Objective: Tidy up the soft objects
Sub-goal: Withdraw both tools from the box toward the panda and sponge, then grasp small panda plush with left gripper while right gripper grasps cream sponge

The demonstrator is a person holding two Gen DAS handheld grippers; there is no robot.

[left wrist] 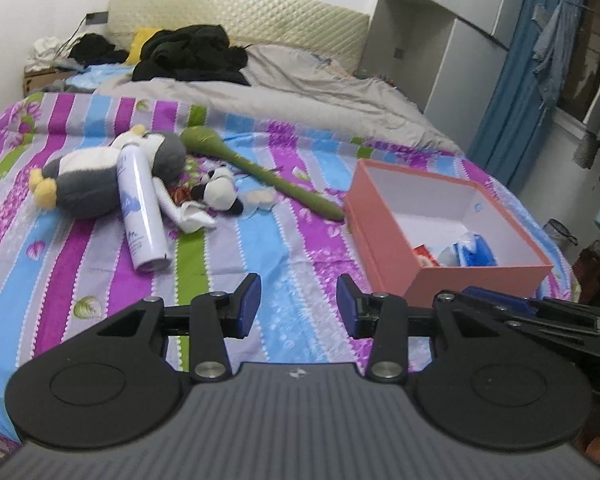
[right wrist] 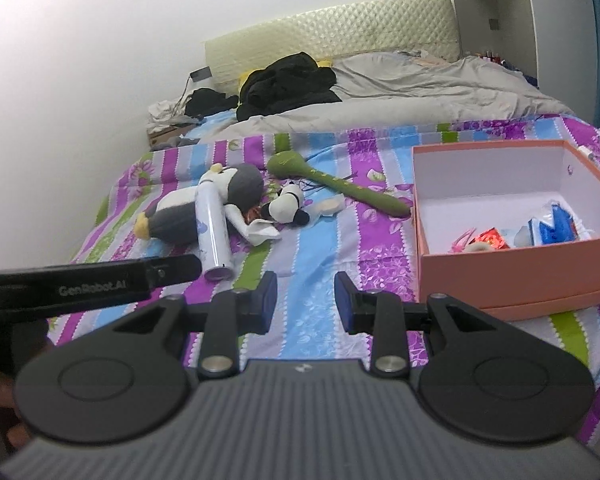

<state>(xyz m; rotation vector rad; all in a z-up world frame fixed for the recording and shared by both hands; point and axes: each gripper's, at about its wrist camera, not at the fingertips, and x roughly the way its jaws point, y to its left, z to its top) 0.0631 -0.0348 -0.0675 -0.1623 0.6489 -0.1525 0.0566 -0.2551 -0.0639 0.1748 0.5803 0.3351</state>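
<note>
Striped bedspread [left wrist: 300, 248]: grey-and-white plush penguin [left wrist: 100, 176] far left, white spray can [left wrist: 142, 208] lying across it; small panda plush [left wrist: 220, 190] just right of it; green plush stick [left wrist: 260, 172] beyond. Pink box [left wrist: 440, 216] right. Left gripper [left wrist: 299, 306] and right gripper [right wrist: 306, 302] both spread, empty, over the near bedspread.

A home bedroom is showing: a bed [left wrist: 284, 240] is lying under a padded headboard [left wrist: 240, 12], clothes [left wrist: 556, 52] hanging beside it.

Bare striped bedspread [left wrist: 292, 240] lies open between toy pile [left wrist: 140, 176] and pink box [left wrist: 440, 216]
</note>
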